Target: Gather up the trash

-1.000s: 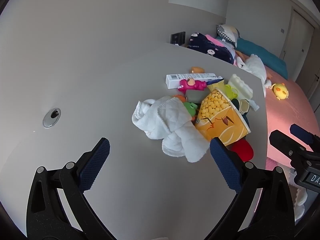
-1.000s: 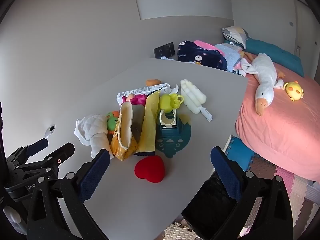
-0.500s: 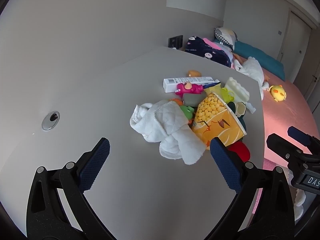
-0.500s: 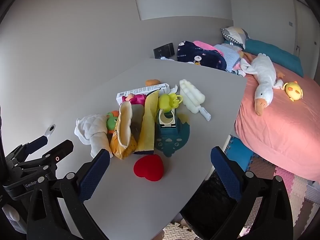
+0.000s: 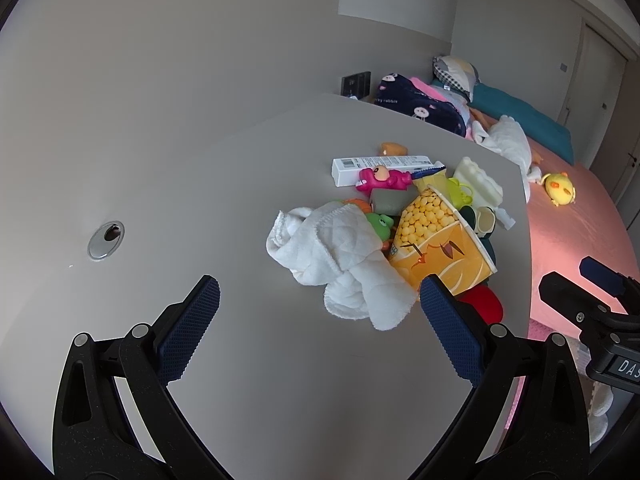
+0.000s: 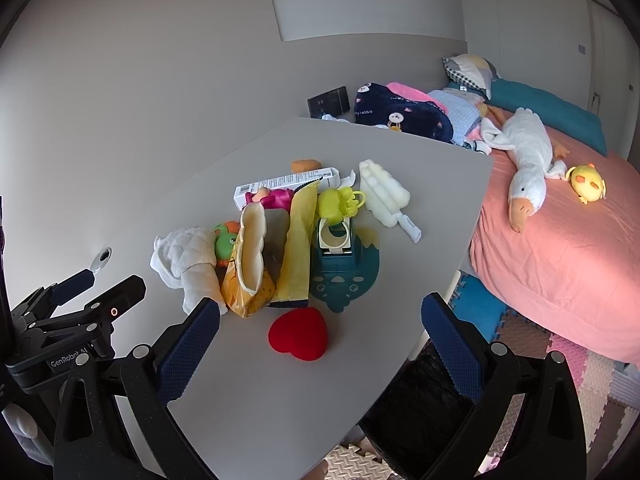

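A heap of clutter lies on the grey table [image 5: 200, 184]: a flattened orange popcorn bucket [image 5: 440, 240] [image 6: 248, 264], a white cloth [image 5: 344, 256] [image 6: 188, 260], a white carton [image 5: 380, 164] [image 6: 288, 182], a yellow wrapper [image 6: 298, 248], a red heart [image 6: 298, 334], small toys. My left gripper [image 5: 320, 312] is open and empty, above the table short of the cloth. My right gripper [image 6: 320, 332] is open and empty, above the heart near the table's front corner.
A black-lined bin [image 6: 420, 400] stands on the floor below the table's right edge. A pink bed [image 6: 568, 240] with a goose plush [image 6: 528, 164] and a yellow chick [image 6: 586, 182] lies to the right. A cable grommet [image 5: 106, 234] sits in the table at left.
Both grippers have drawn back slightly from the heap; it looks a little smaller and farther in both views. Nothing on the table has moved.
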A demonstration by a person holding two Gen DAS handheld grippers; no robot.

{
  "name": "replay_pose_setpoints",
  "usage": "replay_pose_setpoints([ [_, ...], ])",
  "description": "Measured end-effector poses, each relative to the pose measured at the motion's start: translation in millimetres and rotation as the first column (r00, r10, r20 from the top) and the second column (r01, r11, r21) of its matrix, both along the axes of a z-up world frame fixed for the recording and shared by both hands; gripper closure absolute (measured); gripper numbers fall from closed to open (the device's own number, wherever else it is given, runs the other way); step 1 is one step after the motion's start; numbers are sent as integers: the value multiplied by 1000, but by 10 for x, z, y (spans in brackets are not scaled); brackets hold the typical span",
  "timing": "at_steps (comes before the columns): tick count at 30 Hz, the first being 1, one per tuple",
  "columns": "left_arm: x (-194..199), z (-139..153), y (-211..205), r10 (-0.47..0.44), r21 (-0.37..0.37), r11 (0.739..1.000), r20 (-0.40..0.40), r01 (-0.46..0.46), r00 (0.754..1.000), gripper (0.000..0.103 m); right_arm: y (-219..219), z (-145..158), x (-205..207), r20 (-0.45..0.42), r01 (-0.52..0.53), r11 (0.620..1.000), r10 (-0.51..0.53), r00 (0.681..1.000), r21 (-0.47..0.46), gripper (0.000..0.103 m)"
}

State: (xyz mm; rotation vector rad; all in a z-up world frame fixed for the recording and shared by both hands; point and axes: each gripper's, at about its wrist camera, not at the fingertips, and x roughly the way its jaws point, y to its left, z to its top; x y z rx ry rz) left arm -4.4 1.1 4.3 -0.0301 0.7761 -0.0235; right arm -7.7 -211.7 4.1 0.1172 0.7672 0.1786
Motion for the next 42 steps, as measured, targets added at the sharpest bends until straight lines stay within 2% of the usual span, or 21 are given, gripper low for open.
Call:
replay_pose_setpoints([
  [42, 27, -7, 30, 12, -1, 1000, -22, -12, 1000, 6, -62, -20, -49, -20, -1, 1000, 1, 1000, -5, 3],
])
